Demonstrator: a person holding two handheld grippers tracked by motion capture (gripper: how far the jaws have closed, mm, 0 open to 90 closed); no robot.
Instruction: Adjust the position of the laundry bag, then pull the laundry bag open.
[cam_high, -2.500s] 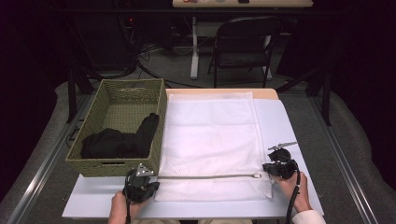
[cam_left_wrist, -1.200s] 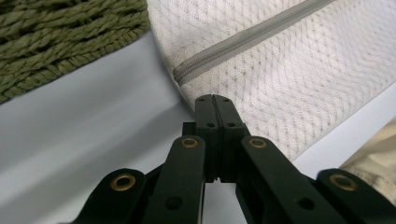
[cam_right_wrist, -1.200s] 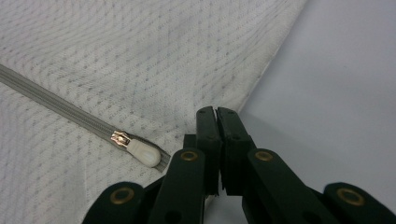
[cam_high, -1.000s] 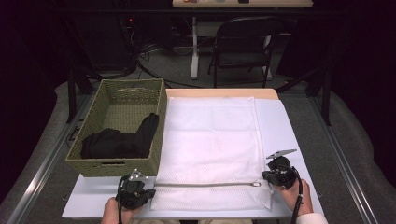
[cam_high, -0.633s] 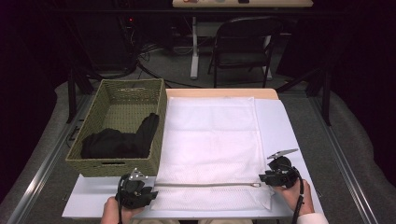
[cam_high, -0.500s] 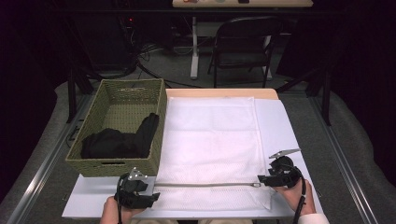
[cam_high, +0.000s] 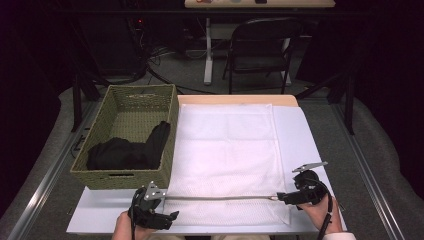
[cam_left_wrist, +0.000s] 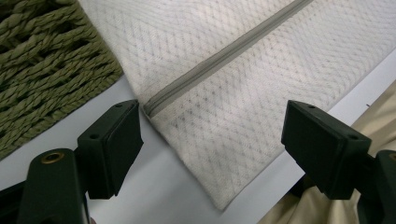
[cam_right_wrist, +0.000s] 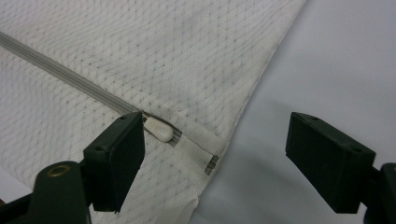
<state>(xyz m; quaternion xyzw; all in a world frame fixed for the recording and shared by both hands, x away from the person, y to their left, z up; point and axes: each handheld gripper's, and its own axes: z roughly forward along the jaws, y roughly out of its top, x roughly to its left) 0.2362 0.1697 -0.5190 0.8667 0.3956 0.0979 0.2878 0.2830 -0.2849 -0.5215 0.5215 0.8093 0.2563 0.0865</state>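
Sitting at the left side of the white table top (cam_high: 310, 150), a green woven basket (cam_high: 120, 177) is seen with a heap of black cloth (cam_high: 127, 152) inside it. The cloth is piled toward the near end, with one part draped up against the basket's right wall; the far end of the basket floor is left bare. What kind of garment it is can't really be made out.

Right beside the basket, a white mesh laundry bag (cam_high: 227, 145) is laid flat on the table, its left edge just beside the basket wall. A grey zipper (cam_high: 220, 198) is run across the bag near its front edge, and it looks zipped up, so nothing inside the bag can be told apart, though it lies pretty flat.

The left gripper (cam_high: 162, 216) is held at the near left corner of the bag, at the zipper's left end. Its jaws have just been opening and are now spread wide; in the left gripper view the bag corner (cam_left_wrist: 219, 200) is seen lying between them, not pinched.

The right gripper (cam_high: 284, 197) is parked at the zipper's other end. Its jaws have also just been opening and are stood well apart, with the small white zipper pull (cam_right_wrist: 159, 129) seen just beside one pad, not clamped.
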